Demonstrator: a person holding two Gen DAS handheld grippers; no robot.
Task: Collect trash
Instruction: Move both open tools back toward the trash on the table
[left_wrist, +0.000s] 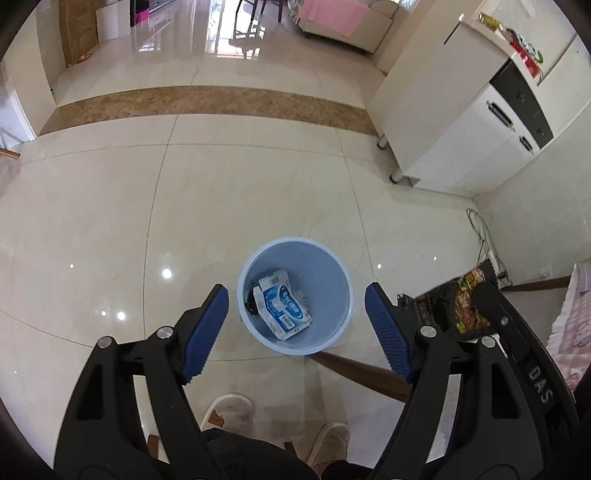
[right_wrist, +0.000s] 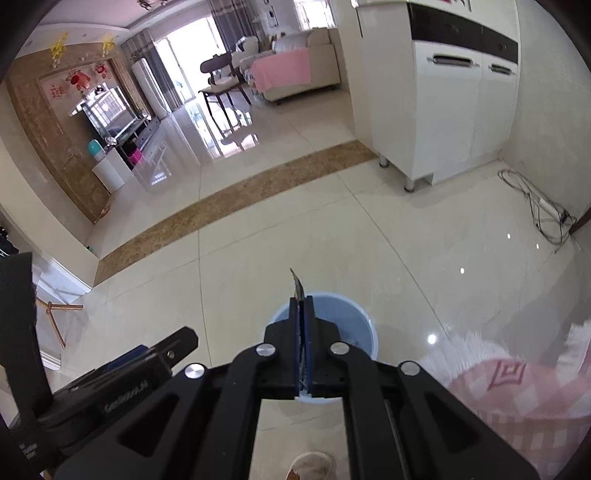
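Blue bin (left_wrist: 293, 295) below; left gripper (left_wrist: 297, 325) spread empty, right gripper (right_wrist: 304, 306) pinching snack wrapper (left_wrist: 458, 302) for dropping.

A trash bin (left_wrist: 293, 295) is standing on the tiled floor (left_wrist: 110, 221), with a tissue pack (left_wrist: 284, 308) lying inside it. A snack wrapper (left_wrist: 458, 306) is hanging to its right; a cabinet (left_wrist: 461, 122) is standing behind.

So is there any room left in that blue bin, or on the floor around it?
Inside the blue bin, the far half is bare; the white-and-blue carton fills the near side. Floor tiles left of the bin lie bare. Cables crowd the right corner.
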